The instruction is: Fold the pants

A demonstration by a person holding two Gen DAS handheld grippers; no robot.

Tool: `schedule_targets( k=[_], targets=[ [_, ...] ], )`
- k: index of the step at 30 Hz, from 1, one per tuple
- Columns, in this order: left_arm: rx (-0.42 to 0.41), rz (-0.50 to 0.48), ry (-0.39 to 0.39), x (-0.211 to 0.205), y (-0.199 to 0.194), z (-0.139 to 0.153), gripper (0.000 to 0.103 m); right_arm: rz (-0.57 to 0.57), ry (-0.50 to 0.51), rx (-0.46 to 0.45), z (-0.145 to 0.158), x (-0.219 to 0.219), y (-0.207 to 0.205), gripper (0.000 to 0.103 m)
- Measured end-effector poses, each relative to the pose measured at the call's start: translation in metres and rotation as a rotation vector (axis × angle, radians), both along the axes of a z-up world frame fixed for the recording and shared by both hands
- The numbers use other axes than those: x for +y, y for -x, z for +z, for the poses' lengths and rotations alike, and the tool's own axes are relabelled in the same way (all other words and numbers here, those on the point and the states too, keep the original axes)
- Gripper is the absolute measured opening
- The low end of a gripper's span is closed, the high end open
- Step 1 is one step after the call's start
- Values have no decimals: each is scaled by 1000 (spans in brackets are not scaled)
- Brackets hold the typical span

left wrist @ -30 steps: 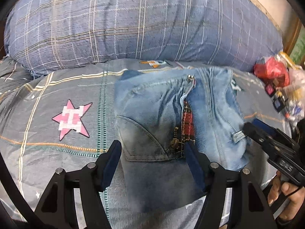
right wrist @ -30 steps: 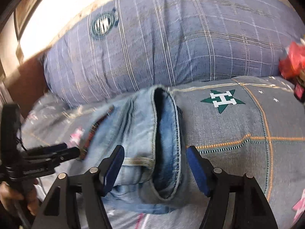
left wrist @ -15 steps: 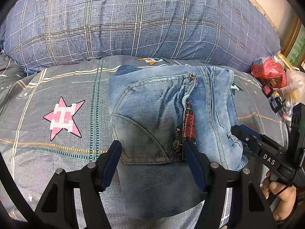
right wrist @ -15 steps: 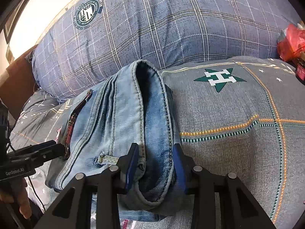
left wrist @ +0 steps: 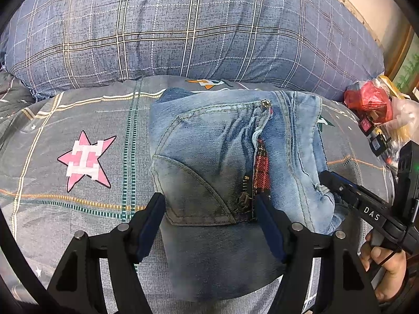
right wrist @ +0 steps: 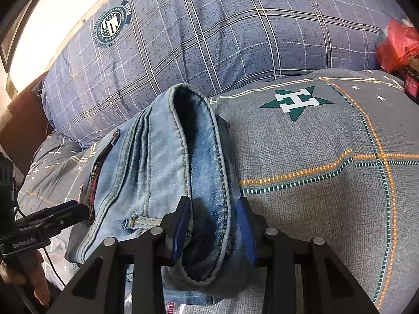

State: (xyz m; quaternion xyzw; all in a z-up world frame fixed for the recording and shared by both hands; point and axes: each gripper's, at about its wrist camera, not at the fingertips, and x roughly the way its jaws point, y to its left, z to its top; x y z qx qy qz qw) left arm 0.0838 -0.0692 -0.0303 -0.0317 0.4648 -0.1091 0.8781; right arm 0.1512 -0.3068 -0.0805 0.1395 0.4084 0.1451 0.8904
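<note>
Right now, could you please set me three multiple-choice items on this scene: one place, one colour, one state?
1. Seen from the left wrist, where is the pink star?
A. On the pillow
B. On the bedcover, left of the jeans
C. Under the jeans

2. What colour is the lining inside the fly?
A. Red plaid
B. Plain yellow
C. Plain white

3. How is the zipper?
A. Zipped shut
B. Open
C. Covered by the pillow

Key: B, the star is printed on the cover beside the denim; A, red checks show in the gap; B, its teeth are parted and the lining is exposed.
</note>
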Motion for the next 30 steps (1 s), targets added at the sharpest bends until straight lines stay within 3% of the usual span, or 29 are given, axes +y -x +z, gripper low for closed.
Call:
schedule_targets(
  k=[6, 9, 16, 18, 19, 20, 25, 30],
  targets=[
    [-2, 0, 0, 1, 0, -1, 71, -24, 26, 11, -2, -3, -1, 39],
    [-3, 4, 7, 1, 0, -1, 71, -44, -33, 40, -8, -12, -2, 39],
    [-2, 7, 9, 1, 0, -1, 71, -72, 14, -30, 6, -11, 5, 40],
    [0, 8, 10, 1, 0, -2, 71, -95, 18, -71, 13, -14, 9, 56],
    [0, 9, 10, 1, 0, -2, 72, -115, 25, -99, 18, -16, 11, 68],
    [0, 8, 10, 1, 0, -2, 72, -133, 27, -127, 23, -16, 13, 71],
    [0, 11, 9, 3, -1, -3, 72, -99, 20, -234, 44, -10, 22, 71],
    [0, 12, 8, 2, -1, -3, 72, 8, 63, -225, 42, 14, 22, 71]
  ],
)
